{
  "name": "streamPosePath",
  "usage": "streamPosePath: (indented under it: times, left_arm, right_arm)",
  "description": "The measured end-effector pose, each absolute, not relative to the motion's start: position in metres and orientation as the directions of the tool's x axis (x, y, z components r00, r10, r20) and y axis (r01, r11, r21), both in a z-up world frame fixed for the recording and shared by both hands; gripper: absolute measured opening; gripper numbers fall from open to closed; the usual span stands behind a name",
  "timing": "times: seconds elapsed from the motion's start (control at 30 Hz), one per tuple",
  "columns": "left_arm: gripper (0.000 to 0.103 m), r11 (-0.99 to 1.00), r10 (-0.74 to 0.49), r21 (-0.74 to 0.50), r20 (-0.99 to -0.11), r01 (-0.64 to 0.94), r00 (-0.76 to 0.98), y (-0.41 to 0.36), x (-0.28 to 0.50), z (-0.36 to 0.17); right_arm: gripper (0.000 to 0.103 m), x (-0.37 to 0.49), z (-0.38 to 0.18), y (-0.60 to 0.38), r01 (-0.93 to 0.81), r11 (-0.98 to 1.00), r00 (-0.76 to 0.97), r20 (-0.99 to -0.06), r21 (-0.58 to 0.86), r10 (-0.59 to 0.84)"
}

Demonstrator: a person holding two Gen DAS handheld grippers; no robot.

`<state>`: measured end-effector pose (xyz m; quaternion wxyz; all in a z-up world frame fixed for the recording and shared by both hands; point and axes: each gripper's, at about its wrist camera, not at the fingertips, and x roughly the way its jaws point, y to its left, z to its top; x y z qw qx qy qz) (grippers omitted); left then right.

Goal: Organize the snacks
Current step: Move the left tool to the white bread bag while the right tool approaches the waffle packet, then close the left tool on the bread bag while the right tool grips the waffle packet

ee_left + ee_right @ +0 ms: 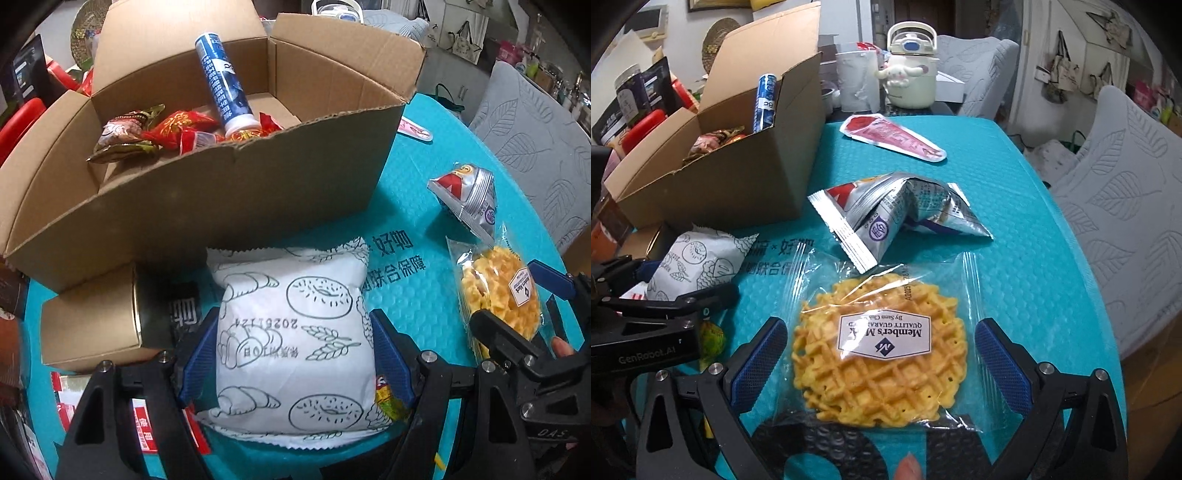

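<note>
Left gripper (295,354): jaws apart, blue pads flanking white bread bag (291,332), contact unclear; bag flat on teal mat (413,206) by near edge. Right gripper (881,365): jaws wide, straddling wrapped waffle (879,354), clear of it. Beyond waffle: silver packet (897,214), mid-mat. Farther: pink sachet (894,136) by far edge. Left side: open carton (229,184) holding red candies (177,129), blue tube (225,85) leaning upright.
</note>
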<state>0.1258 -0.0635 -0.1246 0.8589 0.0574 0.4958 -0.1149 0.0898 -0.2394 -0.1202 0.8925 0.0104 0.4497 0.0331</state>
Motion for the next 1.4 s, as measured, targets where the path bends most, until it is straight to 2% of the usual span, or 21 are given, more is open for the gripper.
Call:
streamPosePath:
  times: [0.1, 0.17, 0.27, 0.33, 0.57, 0.6, 0.73, 0.8, 0.9, 0.93, 0.97, 1.1, 1.13, 1.4]
  left_arm:
    - [0.078, 0.967, -0.142, -0.018, -0.864, 0.252, 0.483, -0.062, 0.130, -0.125]
    - [0.082, 0.967, -0.145, -0.020, -0.862, 0.254, 0.485, -0.063, 0.132, -0.126]
    - [0.092, 0.967, -0.133, -0.007, -0.866, 0.254, 0.482, -0.067, 0.133, -0.129]
    - [0.097, 0.973, -0.131, -0.020, -0.869, 0.231, 0.477, -0.064, 0.138, -0.131]
    - [0.097, 0.971, -0.140, -0.023, -0.860, 0.237, 0.490, -0.061, 0.138, -0.132]
    - [0.096, 0.972, -0.140, -0.022, -0.857, 0.235, 0.496, -0.060, 0.137, -0.132]
    - [0.071, 0.968, -0.152, -0.022, -0.843, 0.250, 0.516, -0.060, 0.131, -0.127]
    - [0.064, 0.968, -0.155, -0.025, -0.842, 0.249, 0.516, -0.060, 0.130, -0.126]
    - [0.060, 0.968, -0.167, -0.041, -0.842, 0.248, 0.513, -0.059, 0.129, -0.124]
    - [0.060, 0.967, -0.173, -0.045, -0.843, 0.252, 0.510, -0.058, 0.129, -0.123]
    - [0.059, 0.966, -0.175, -0.048, -0.843, 0.253, 0.509, -0.057, 0.128, -0.122]
    - [0.058, 0.969, -0.183, -0.068, -0.844, 0.238, 0.504, -0.050, 0.125, -0.118]
    - [0.058, 0.969, -0.182, -0.068, -0.843, 0.236, 0.506, -0.048, 0.123, -0.117]
    - [0.058, 0.971, -0.196, -0.091, -0.828, 0.219, 0.526, -0.038, 0.102, -0.105]
  right_arm:
    - [0.103, 0.094, -0.122, -0.246, -0.025, 0.995, 0.587, -0.804, 0.095, 0.092]
    - [0.103, 0.098, -0.129, -0.249, -0.017, 0.991, 0.564, -0.817, 0.131, 0.118]
    - [0.103, 0.099, -0.131, -0.238, -0.040, 0.998, 0.565, -0.823, 0.048, 0.062]
    - [0.103, 0.100, -0.130, -0.238, -0.041, 0.998, 0.556, -0.829, 0.047, 0.062]
    - [0.103, 0.101, -0.130, -0.231, -0.068, 0.998, 0.504, -0.863, 0.011, 0.044]
    - [0.103, 0.098, -0.130, -0.231, -0.073, 0.997, 0.509, -0.859, 0.011, 0.047]
    - [0.103, 0.093, -0.131, -0.232, -0.074, 0.997, 0.525, -0.850, 0.019, 0.055]
    - [0.102, 0.092, -0.131, -0.231, -0.066, 0.998, 0.522, -0.851, 0.020, 0.052]
    - [0.086, 0.085, -0.126, -0.228, -0.074, 0.997, 0.543, -0.837, 0.023, 0.059]
    - [0.077, 0.083, -0.125, -0.227, -0.081, 0.996, 0.547, -0.834, 0.029, 0.068]
    - [0.064, 0.081, -0.123, -0.227, -0.088, 0.995, 0.549, -0.831, 0.048, 0.088]
    - [0.039, 0.076, -0.120, -0.229, -0.078, 0.989, 0.557, -0.818, 0.125, 0.148]
    - [0.036, 0.075, -0.119, -0.232, -0.069, 0.986, 0.559, -0.813, 0.152, 0.165]
    - [0.031, 0.055, -0.107, -0.240, -0.048, 0.974, 0.605, -0.769, 0.223, 0.206]
